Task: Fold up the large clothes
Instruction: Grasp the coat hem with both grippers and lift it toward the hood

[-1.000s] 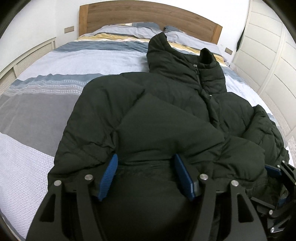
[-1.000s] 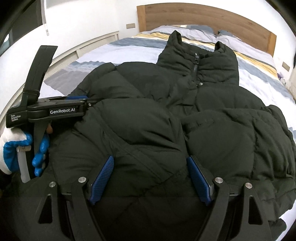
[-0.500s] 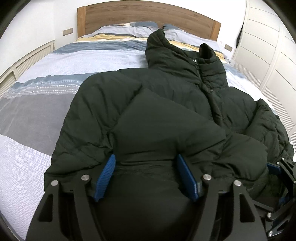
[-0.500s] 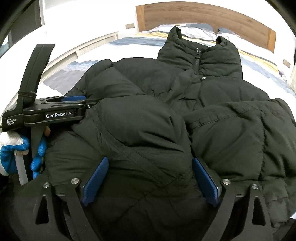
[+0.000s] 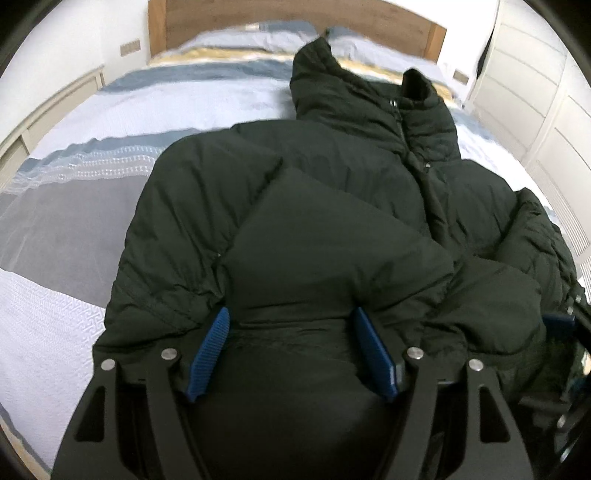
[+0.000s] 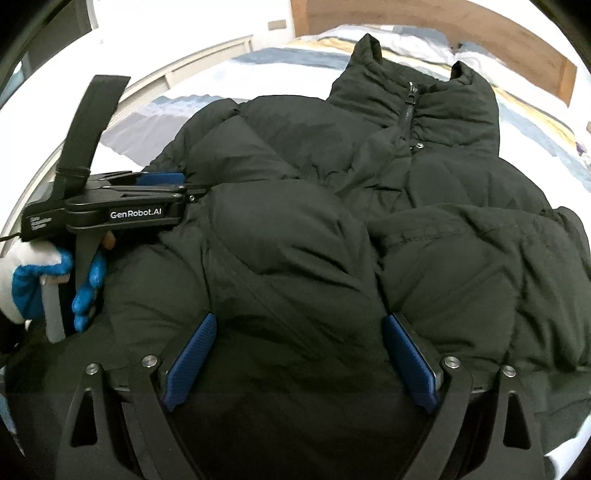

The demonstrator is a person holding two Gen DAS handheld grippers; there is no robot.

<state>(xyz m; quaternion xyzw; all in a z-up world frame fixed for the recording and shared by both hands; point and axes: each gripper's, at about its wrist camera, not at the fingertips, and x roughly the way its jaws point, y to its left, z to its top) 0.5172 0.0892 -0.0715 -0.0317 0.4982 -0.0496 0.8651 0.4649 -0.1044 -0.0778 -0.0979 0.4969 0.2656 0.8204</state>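
A dark puffer jacket (image 5: pixel 332 229) lies spread on a bed (image 5: pixel 147 122), collar toward the top of the frame and zipped front facing up. It fills the centre and lower part of both views. Both sleeves are folded in over the chest, forming two padded humps side by side in the right wrist view.

The bed cover carries broad bands: pale blue across the upper left of the left wrist view, a grey band (image 5: pixel 62 229) at middle left, and a white patterned stretch at lower left. A yellow stripe and pillows (image 5: pixel 266 33) sit at the top, in front of a wooden headboard (image 5: pixel 229 14). A white wall with a switch plate (image 5: pixel 130 46) shows at upper left. White panelled wardrobe doors (image 5: pixel 546 122) run down the right edge. A pale low ledge (image 5: pixel 51 107) lines the left edge.

The left tool (image 5: pixel 291 354) stands at the bottom centre of its view, blue pads apart, with the jacket's lower fabric bulging up between them; whether the pads press on it I cannot tell. In the right wrist view this tool appears at middle left, held by a hand in a white and blue glove (image 6: pixel 40 284).

The right tool (image 6: pixel 299 358) is at the bottom centre of its view, jaws standing wide, with jacket fabric lying between the blue pads.
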